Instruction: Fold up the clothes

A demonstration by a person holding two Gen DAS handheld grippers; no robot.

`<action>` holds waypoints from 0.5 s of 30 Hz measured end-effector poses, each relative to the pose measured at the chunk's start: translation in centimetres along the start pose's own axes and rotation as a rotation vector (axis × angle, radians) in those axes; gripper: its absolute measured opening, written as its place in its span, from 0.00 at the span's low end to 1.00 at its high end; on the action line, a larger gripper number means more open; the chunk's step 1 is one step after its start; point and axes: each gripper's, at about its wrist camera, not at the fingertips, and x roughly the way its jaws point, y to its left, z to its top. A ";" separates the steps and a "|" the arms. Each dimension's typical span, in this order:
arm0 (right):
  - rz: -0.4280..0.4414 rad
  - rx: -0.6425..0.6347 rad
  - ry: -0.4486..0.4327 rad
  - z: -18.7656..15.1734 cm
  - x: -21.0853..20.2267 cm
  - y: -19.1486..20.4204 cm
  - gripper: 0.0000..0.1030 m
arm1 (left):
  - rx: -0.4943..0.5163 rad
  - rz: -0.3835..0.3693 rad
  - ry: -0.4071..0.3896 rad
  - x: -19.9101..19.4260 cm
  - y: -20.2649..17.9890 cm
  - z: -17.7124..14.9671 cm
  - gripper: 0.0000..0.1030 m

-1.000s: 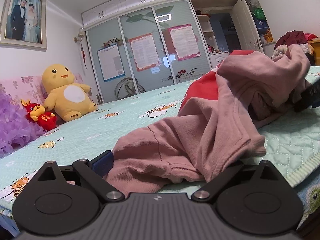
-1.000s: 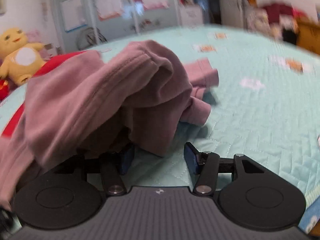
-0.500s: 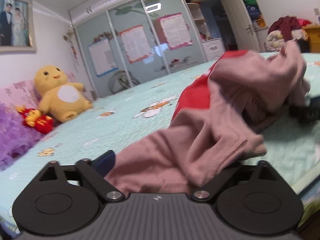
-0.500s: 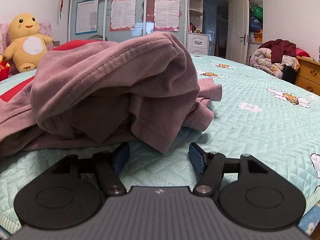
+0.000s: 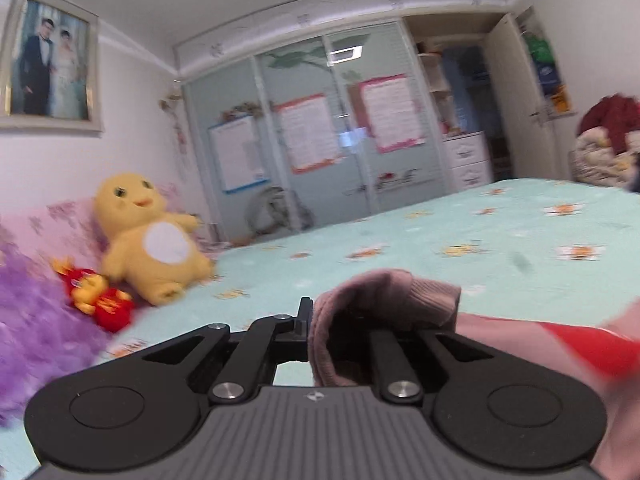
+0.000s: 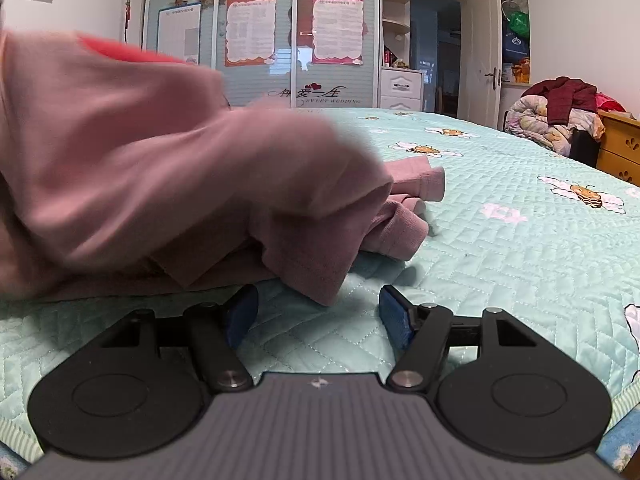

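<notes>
Inspector: Your left gripper (image 5: 320, 320) is clamped on a ribbed edge of the pink garment (image 5: 384, 296). Its jaws have just been closing, and the cloth bunches between them and drapes over the right finger. The tool points almost level, well above the bed (image 5: 480, 232).

Operator: And my right?

Inspector: Your right gripper (image 6: 318, 312) is released. Its blue pads (image 6: 394, 316) stand apart over bare quilt, tilted slightly down, with nothing between them. A fold of the pink garment (image 6: 168, 184) lies just ahead of the fingertips, not touching them.

Operator: Where does the garment sit overall?

Inspector: In the right wrist view it heaps on the quilt at left, blurred on its upper part, with a red piece (image 6: 116, 46) showing at the top. A cuff lies flat towards the middle of the bed.

Operator: The surroundings?

Inspector: A mint quilted cover with bee prints. A yellow plush toy (image 5: 152, 236) and a small red one (image 5: 96, 300) sit near purple fluff. A wardrobe (image 6: 260, 36) with posters on its sliding doors faces you; a pile of bedding (image 6: 552, 114) rests by a wooden dresser (image 6: 620, 148).
</notes>
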 end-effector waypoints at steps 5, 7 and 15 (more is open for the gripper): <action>-0.003 -0.004 0.003 0.0 0.0 0.2 0.66 | -0.086 0.056 0.099 -0.3 -0.4 -3.5 0.56; -0.002 -0.004 0.004 0.0 0.0 0.3 0.66 | -0.092 0.034 0.145 -1.2 -1.1 -6.1 0.58; -0.004 -0.017 -0.003 0.1 -0.1 0.2 0.70 | -0.046 -0.024 0.304 -4.3 -3.7 -15.0 0.58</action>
